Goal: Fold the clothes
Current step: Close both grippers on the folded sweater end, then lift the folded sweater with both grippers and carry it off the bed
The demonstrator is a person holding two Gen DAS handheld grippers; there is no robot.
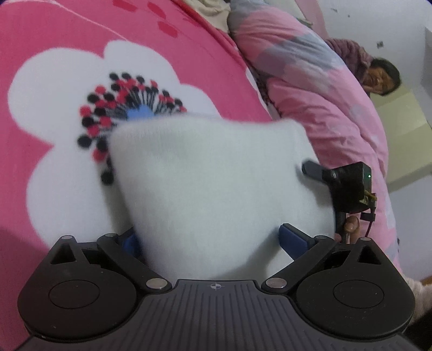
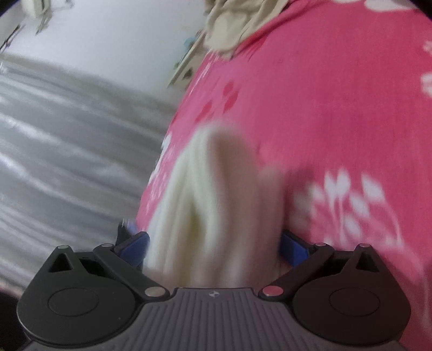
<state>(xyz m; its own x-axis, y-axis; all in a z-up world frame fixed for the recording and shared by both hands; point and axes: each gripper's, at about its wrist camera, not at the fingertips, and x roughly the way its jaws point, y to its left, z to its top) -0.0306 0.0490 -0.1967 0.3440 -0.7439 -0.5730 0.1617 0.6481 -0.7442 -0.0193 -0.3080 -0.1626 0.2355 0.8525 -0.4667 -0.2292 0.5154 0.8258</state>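
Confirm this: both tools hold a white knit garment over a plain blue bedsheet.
Wrong on the sheet. The bedsheet is pink with white flowers, as the left wrist view shows. The left tool and right tool do hold the white knit garment.

I count one fluffy white knitted garment [image 1: 210,172] and one pink flower-printed bedsheet [image 1: 54,40]. I carry two black two-finger grippers, left [image 1: 213,237] and right [image 2: 213,243]. One rolled pink patchwork quilt [image 1: 310,89] and one crumpled beige cloth [image 2: 232,24] are present.

Pink floral bed [image 1: 67,32], white garment [image 1: 210,172], beige clothes [image 2: 229,24] on it
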